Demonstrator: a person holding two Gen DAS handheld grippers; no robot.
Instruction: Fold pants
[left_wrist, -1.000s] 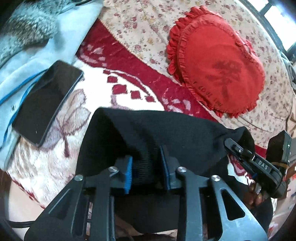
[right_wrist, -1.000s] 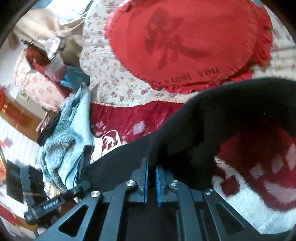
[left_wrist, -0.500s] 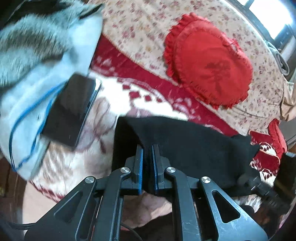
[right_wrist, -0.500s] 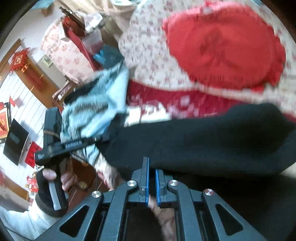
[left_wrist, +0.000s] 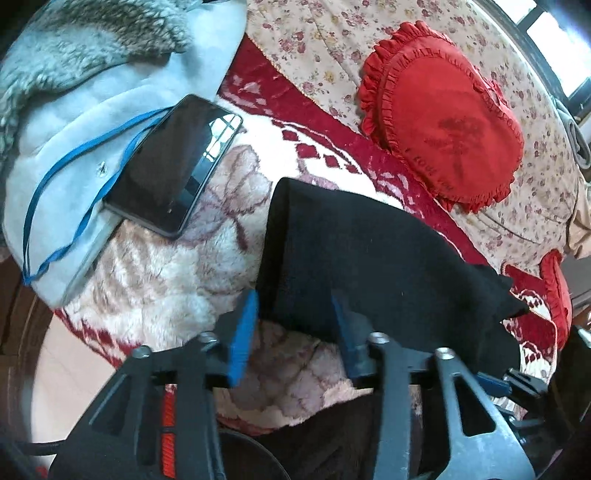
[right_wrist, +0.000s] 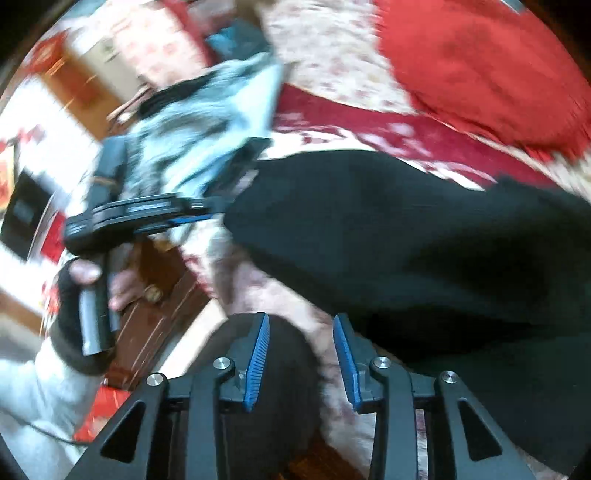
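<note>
The black pants (left_wrist: 369, 258) lie folded on the red and white fleece blanket (left_wrist: 166, 277), running from centre to the right. My left gripper (left_wrist: 293, 325) is open, its blue pads either side of the pants' near left edge, not pinching it. My right gripper (right_wrist: 301, 354) is open and empty just short of the pants (right_wrist: 406, 236), over the blanket's edge. The left gripper also shows in the right wrist view (right_wrist: 207, 214), at the pants' left end. The right view is blurred.
A black phone (left_wrist: 173, 166) lies partly on a pale blue fur-trimmed coat (left_wrist: 92, 92) at the left. A red heart-shaped cushion (left_wrist: 443, 118) rests on the floral sheet (left_wrist: 325, 44) behind. The bed edge and wooden frame (right_wrist: 159, 314) are below left.
Both grippers were shut on the black pants and have opened, letting go. The pants now lie on the blanket, and both grippers have drawn back a little.
</note>
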